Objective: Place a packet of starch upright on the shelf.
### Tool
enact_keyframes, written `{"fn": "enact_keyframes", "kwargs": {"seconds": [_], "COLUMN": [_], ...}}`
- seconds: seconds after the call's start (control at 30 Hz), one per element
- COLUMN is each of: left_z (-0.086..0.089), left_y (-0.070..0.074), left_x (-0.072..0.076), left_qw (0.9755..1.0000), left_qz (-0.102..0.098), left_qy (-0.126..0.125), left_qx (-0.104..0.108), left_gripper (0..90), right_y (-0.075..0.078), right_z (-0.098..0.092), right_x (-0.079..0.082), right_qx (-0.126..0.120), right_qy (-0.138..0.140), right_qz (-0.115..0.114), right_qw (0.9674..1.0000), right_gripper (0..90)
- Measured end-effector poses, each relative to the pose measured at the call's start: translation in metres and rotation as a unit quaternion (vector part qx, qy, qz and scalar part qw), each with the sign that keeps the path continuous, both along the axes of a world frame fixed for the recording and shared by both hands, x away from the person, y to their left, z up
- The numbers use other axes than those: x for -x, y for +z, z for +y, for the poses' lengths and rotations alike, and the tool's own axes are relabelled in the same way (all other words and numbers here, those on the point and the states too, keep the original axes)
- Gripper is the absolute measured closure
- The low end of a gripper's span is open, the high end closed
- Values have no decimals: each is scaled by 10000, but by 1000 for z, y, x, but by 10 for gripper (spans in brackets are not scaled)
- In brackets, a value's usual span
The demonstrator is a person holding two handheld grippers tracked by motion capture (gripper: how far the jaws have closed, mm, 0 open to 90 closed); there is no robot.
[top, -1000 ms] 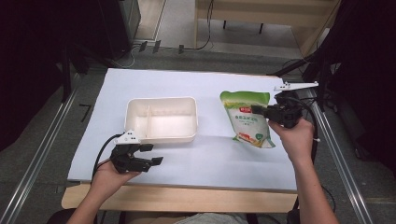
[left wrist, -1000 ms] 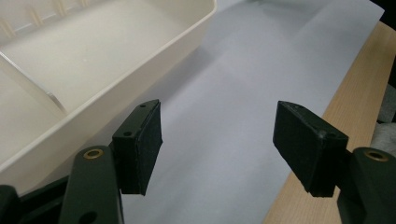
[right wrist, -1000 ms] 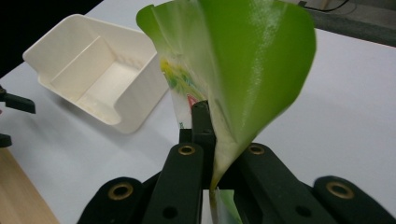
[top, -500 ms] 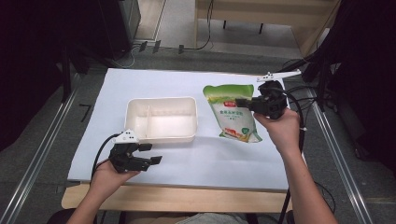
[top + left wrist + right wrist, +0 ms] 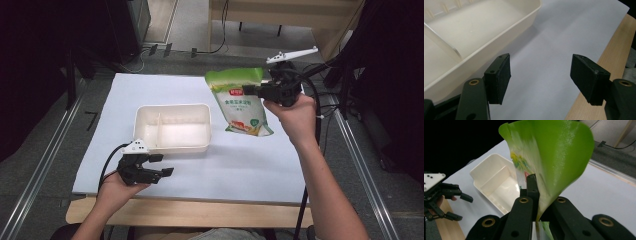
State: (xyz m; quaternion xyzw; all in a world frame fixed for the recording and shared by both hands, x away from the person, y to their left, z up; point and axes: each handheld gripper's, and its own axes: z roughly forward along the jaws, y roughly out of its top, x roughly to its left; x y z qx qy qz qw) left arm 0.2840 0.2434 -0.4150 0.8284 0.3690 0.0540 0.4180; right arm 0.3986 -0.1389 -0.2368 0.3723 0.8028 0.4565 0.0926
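Fingers (image 5: 534,185) of the right gripper (image 5: 250,92) are clamped on the green snack pouch (image 5: 241,102), held above the worktop (image 5: 250,160) beside the white divided tray (image 5: 172,127); left gripper (image 5: 168,165) fingers are spread apart

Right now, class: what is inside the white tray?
The white tray holds nothing visible: just a divider splitting two bare compartments. The left gripper view cuts off its far corners, but the high view shows them bare.
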Motion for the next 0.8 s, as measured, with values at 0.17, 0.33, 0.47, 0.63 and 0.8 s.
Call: {"fn": "enact_keyframes", "kwargs": {"seconds": [0.17,0.33,0.47,0.63,0.8], "left_z": [0,-1,0,-1,-1], "left_y": [0,0,0,0,0], "left_x": [0,0,0,0,1], "left_qw": [10000,10000,10000,10000,10000], "left_qz": [16,22,17,15,3], "left_qy": [-4,4,-19,-37,-58], "left_qx": [-13,-28,-4,-46,-24], "left_gripper": [334,334,334,334,334], "right_y": [22,42,51,58,56], "right_z": [11,30,43,71,90], "right_x": [-8,-15,-19,-28,-34], "right_qx": [-41,-21,-33,56,68], "right_qy": [78,159,243,393,485], "right_qz": [-57,-141,-164,-149,-82], "right_qw": [9999,9998,9996,9991,9988], "right_gripper": [900,900,900,900,900]}}
